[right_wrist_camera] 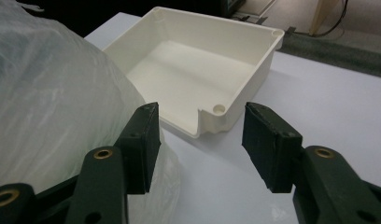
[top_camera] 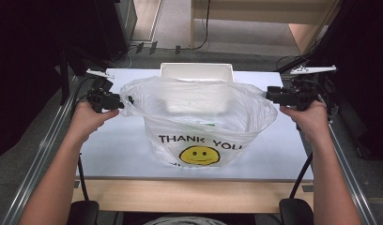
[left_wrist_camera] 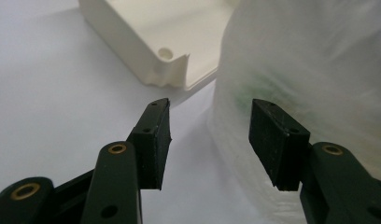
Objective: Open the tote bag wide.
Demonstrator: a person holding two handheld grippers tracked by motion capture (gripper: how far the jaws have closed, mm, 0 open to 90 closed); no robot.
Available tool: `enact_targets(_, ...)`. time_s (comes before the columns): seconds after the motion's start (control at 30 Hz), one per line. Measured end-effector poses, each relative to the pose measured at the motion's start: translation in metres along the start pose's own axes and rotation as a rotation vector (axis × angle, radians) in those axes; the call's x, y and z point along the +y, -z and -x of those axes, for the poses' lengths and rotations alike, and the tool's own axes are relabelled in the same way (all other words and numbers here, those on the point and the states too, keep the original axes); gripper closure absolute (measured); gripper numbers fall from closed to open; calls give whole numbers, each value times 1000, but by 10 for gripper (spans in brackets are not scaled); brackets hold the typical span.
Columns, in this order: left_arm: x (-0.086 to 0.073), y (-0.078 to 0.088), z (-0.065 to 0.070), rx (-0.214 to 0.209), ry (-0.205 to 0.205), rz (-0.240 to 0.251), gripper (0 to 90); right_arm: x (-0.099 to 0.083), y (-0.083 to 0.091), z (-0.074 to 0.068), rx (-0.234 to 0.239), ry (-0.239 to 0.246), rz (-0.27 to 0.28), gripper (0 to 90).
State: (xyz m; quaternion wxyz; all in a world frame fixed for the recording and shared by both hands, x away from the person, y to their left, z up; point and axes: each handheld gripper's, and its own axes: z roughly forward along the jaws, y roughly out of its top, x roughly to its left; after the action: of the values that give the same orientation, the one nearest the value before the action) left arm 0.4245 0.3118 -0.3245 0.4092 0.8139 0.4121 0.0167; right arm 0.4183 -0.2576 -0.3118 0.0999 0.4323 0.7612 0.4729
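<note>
White desk [top_camera: 133,154] top, matte and evenly lit from above, no hard shadows; light wooden strip [top_camera: 189,194] along its near edge. Metal rails [top_camera: 44,154] run along both sides, outboard of each hand-held gripper. Grey carpet floor [top_camera: 255,54] beyond the far edge, well past the hand-held grippers, with black cables [top_camera: 133,49] and plugs lying on it. Light wooden furniture [top_camera: 255,14] stands at the back, a cable hanging down its front. Dark curtains [top_camera: 25,56] close off both flanks, left side nearly black. Two black padded rests [top_camera: 84,211] sit at the bottom corners, below the desk edge.
</note>
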Motion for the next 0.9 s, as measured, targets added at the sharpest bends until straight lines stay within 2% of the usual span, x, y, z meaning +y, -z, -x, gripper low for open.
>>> enact_targets(0.03,6,3,1,-10,-15,-4,503,7,2,-1,29,3,9,490)
enact_targets(0.13,12,7,1,-7,-22,-6,520,14,4,-5,36,17,15,501)
enact_targets(0.17,16,9,1,-6,-30,-6,523,22,5,-8,58,40,4,513)
enact_targets(0.23,24,14,1,-21,-48,0,530,26,6,-11,42,56,4,517)
enact_targets(0.3,35,20,4,-27,-67,7,529,41,8,-16,46,92,-6,530)
enact_targets(0.33,35,20,4,-27,-67,7,529,41,8,-16,46,92,-6,530)
enact_targets(0.4,43,24,7,-35,-82,12,529,52,10,-21,34,126,-18,533)
enact_targets(0.43,46,27,8,-41,-81,17,532,62,14,-26,38,149,-11,534)
enact_targets(0.5,53,32,11,-40,-94,28,533,67,16,-30,43,159,-8,535)
enact_targets(0.53,57,36,14,-30,-104,32,535,71,18,-33,66,157,12,538)
enact_targets(0.57,63,42,17,-30,-116,42,543,74,18,-36,142,117,38,550)
enact_targets(0.63,66,45,19,-38,-121,46,548,75,18,-38,142,129,28,554)
enact_targets(0.67,69,47,20,-41,-128,49,561,76,17,-47,81,196,-14,564)
enact_targets(0.7,71,50,22,-39,-133,49,561,76,17,-47,81,196,-14,564)
enact_targets(0.77,77,54,28,-36,-150,52,573,82,18,-58,127,205,1,566)
enact_targets(0.83,83,57,33,-37,-161,55,579,84,19,-62,140,207,15,566)
enact_targets(0.9,88,59,38,-45,-169,53,600,86,19,-68,189,190,24,571)
